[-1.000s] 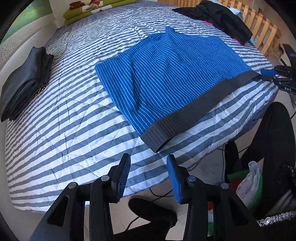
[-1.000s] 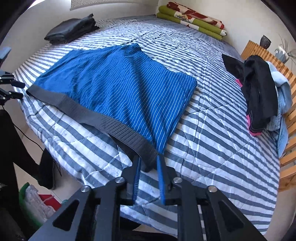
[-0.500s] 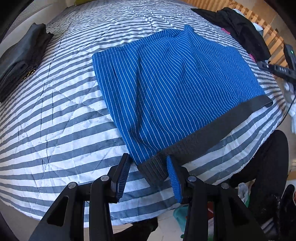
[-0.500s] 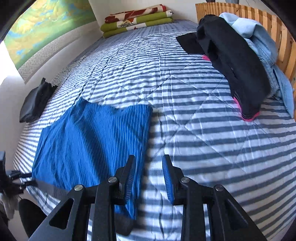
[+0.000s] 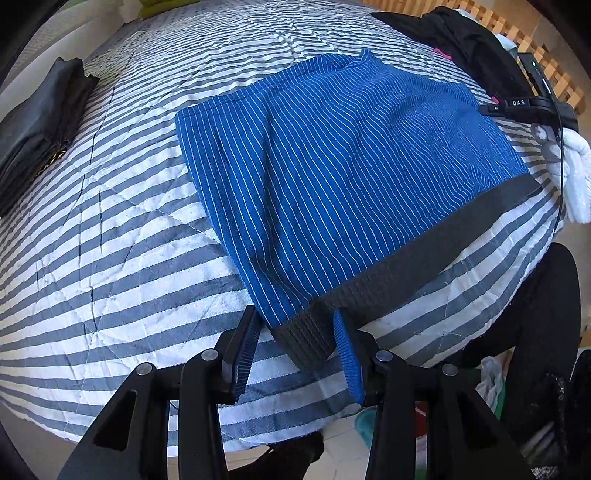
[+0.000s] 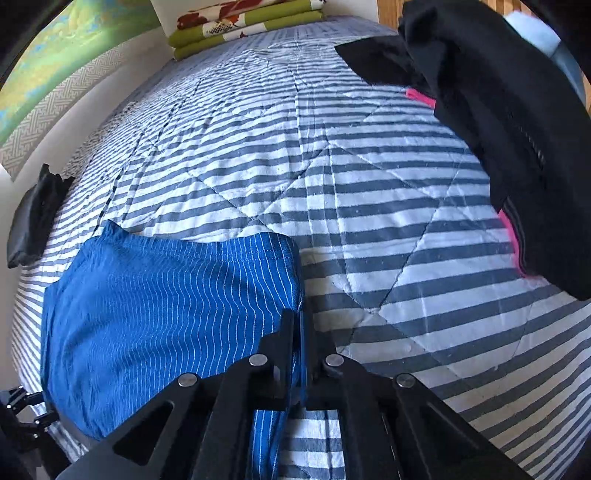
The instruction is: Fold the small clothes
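Note:
Blue pinstriped shorts (image 5: 343,177) with a dark grey waistband (image 5: 436,258) lie flat on the striped bedspread (image 5: 122,266). My left gripper (image 5: 297,349) is open, and the waistband's near corner lies between its blue-padded fingers. In the right wrist view the shorts (image 6: 166,306) fill the lower left. My right gripper (image 6: 300,332) is shut on their right side edge, near the leg hem. That gripper (image 5: 524,105) also shows in the left wrist view at the shorts' far right edge, held by a white-gloved hand (image 5: 569,177).
A folded dark garment (image 5: 33,125) lies at the bed's left edge. A heap of black clothes with pink trim (image 6: 498,118) sits on the right by a wooden slatted frame (image 5: 517,33). Folded green bedding (image 6: 240,26) is at the head. The floor beyond the near edge holds clutter.
My left gripper advanced until the waistband corner came between its open fingers. My right gripper left the waistband corner, opened, moved along the shorts' right edge and has shut on it.

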Motion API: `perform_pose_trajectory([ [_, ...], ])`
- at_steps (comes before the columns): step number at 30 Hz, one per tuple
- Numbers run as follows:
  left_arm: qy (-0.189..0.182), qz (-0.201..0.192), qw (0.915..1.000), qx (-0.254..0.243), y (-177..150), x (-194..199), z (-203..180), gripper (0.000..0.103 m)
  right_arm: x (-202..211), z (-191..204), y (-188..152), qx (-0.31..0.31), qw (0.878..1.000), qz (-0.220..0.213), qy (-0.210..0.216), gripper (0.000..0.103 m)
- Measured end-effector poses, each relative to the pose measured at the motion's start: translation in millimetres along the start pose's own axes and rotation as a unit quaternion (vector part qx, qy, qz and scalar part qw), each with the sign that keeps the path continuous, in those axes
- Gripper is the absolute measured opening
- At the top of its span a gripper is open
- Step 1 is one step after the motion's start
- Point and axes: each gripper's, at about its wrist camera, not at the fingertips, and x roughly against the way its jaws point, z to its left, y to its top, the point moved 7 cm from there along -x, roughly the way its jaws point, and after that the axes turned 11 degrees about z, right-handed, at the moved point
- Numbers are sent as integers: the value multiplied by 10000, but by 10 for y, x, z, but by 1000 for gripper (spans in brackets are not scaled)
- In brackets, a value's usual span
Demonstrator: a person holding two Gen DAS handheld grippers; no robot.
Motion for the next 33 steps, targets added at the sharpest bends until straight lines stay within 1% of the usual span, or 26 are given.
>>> perform_pose_trajectory([
  [1,-9,-19,10000,13,-5,23,7,45,30,-3,-41,10,10000,37,-26,18],
  [2,-17,-61,10000,43,-14,53,19,45,82,9,-79,4,10000,-6,14,23],
  [4,-67,-161,9998,134,-14,123,58,45,183,33,-202,-4,9999,11,135,27],
  [6,16,-248,9996,120,-54,212,75,45,217,110,-377,95,9994,247,227,27],
  [9,62,-243,9997,57,-103,252,106,44,198,183,-733,342,9978,546,182,27],
  [10,86,-205,9997,41,-112,233,117,44,188,180,-841,397,9974,593,108,27],
  [11,154,-144,9998,12,-117,190,141,44,160,166,-939,537,9964,623,-180,25],
  [12,286,-86,9996,-17,-142,153,152,44,161,139,-1012,662,9948,591,-505,23],
  [13,382,-23,9993,-35,-179,126,168,44,195,96,-1071,754,9932,508,-731,23],
  [14,412,10,9991,-27,-213,116,182,44,247,51,-1118,724,9924,474,-871,23],
  [15,411,-37,9991,-20,-247,145,192,44,305,27,-1148,686,9931,419,-856,23],
  [17,408,-127,9991,36,-310,225,216,44,455,29,-1258,716,9954,310,-558,26],
  [18,326,-158,9993,83,-304,250,226,44,503,36,-1305,719,9955,301,-534,26],
  [19,166,-178,9996,145,-291,272,229,44,552,59,-1358,704,9963,292,-391,26],
  [21,-198,-150,9993,274,-266,295,217,44,551,117,-1389,543,9977,393,87,28],
  [22,-383,-137,9987,317,-249,301,204,47,526,137,-1405,405,9973,484,383,32],
  [23,-532,-147,9977,405,-227,307,203,48,499,146,-1412,317,9966,532,538,35],
  [24,-645,-141,9966,484,-209,318,190,51,462,148,-1411,260,9963,560,599,35],
  [26,-800,-84,9950,584,-153,278,166,51,372,158,-1417,227,9961,610,599,36],
  [28,-681,74,9960,579,-98,152,155,51,265,179,-1433,156,9953,742,606,36],
  [29,-622,151,9962,594,-77,87,160,48,273,184,-1434,166,9959,681,569,36],
  [30,-683,256,9951,675,-69,20,160,32,266,211,-1422,228,9961,665,540,36],
  [31,-727,208,9944,741,-57,14,158,29,269,232,-1430,276,9959,691,523,35],
  [32,-726,181,9946,715,-48,33,141,24,277,243,-1435,297,9961,665,497,25],
  [33,-711,168,9950,679,-47,51,120,17,270,258,-1445,331,9957,695,520,17],
])
